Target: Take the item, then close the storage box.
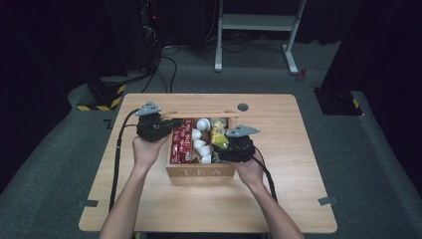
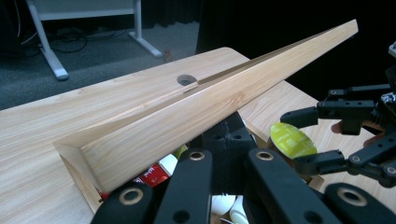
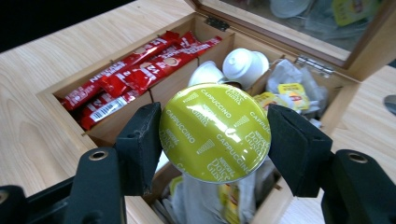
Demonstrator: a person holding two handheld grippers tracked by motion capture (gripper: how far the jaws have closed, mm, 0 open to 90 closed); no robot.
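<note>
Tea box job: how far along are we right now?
Done: the tea box stands open, its lid up, the left gripper at it. In hand: the right gripper clamps a green cappuccino capsule above the compartments. Left, judging by this: carrying the capsule wherever it belongs, then closing the lid.

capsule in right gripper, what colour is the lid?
Yellow-green with white CAPPUCCINO lettering on the capsule; clearest in the right gripper view.

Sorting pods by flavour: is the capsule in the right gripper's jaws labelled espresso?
No, the yellow-green capsule held in the right gripper reads "Cappuccino" across its lid.
</note>
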